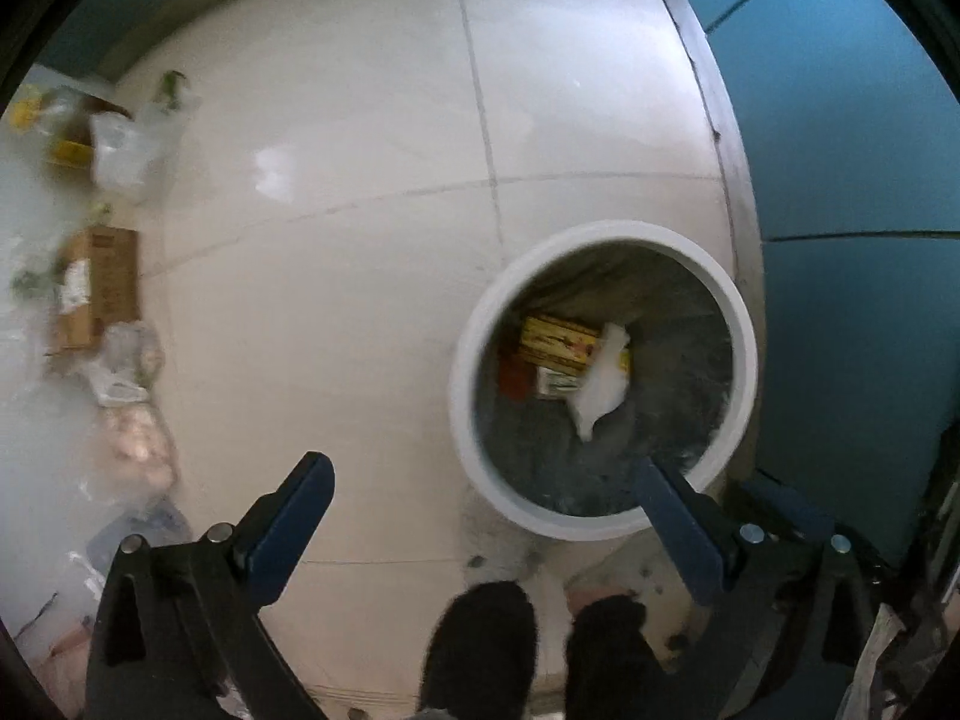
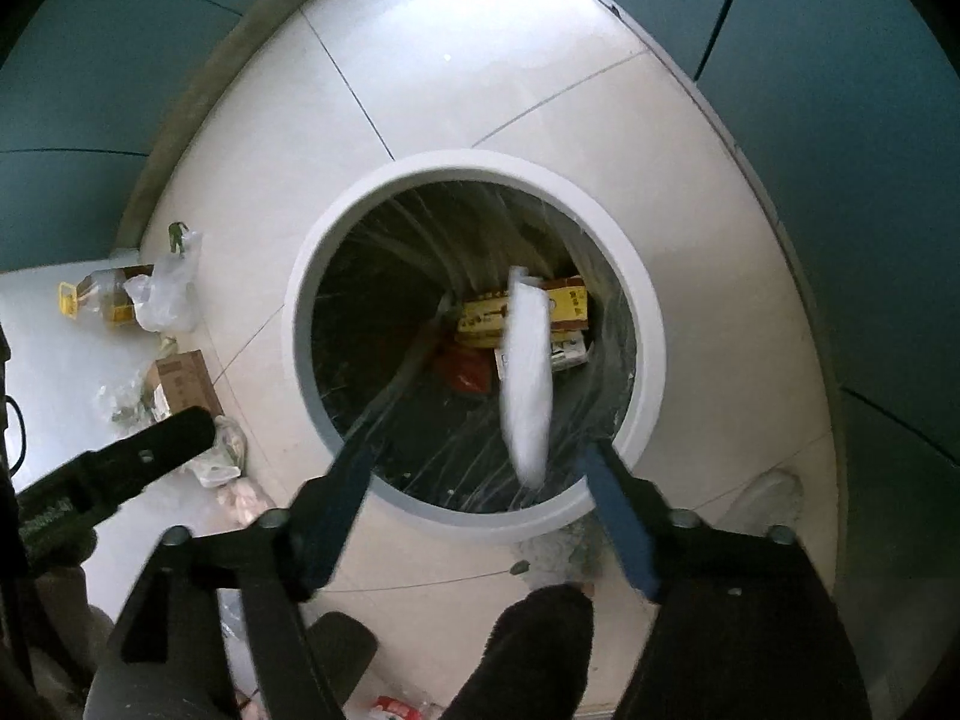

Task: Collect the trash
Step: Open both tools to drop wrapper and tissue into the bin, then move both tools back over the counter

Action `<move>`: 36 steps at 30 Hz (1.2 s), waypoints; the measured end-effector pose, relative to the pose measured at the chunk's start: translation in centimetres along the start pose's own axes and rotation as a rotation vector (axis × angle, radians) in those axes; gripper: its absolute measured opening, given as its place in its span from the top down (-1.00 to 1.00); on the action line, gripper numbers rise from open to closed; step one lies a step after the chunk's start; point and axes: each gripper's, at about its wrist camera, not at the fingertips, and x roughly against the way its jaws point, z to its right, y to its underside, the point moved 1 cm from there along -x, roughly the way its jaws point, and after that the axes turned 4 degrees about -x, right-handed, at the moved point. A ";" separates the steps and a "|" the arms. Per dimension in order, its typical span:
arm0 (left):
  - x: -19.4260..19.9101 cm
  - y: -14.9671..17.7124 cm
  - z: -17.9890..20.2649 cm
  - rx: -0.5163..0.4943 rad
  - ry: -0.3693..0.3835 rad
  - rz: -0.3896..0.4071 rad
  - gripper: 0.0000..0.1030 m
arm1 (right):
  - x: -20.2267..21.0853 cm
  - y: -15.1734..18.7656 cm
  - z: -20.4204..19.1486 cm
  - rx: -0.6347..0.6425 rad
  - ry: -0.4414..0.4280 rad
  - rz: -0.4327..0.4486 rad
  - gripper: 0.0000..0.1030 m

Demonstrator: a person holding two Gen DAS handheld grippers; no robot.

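Note:
A round white trash bin point(image 2: 651, 324) with a dark liner stands on the tiled floor; it also shows in the left wrist view point(image 1: 465, 396). A white piece of trash point(image 2: 527, 372) is blurred in the air inside the bin mouth, also seen in the left wrist view point(image 1: 603, 378). Yellow boxes point(image 2: 480, 315) and a red wrapper lie at the bin's bottom. My right gripper point(image 2: 474, 456) is open and empty just above the bin's near rim. My left gripper point(image 1: 483, 468) is open and empty, left of the bin.
Loose trash lies along the left: a cardboard box point(image 1: 99, 288), plastic bags point(image 1: 129, 147), an oil bottle point(image 2: 99, 294) and pink bags point(image 1: 141, 444). Teal walls point(image 1: 840, 150) close the right side. Dark slippers point(image 1: 480, 648) stand at the bottom.

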 end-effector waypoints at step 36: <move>44.9 15.1 9.4 -0.240 -0.167 0.444 -1.00 | 50.7 16.4 -9.1 0.122 0.011 0.311 -0.98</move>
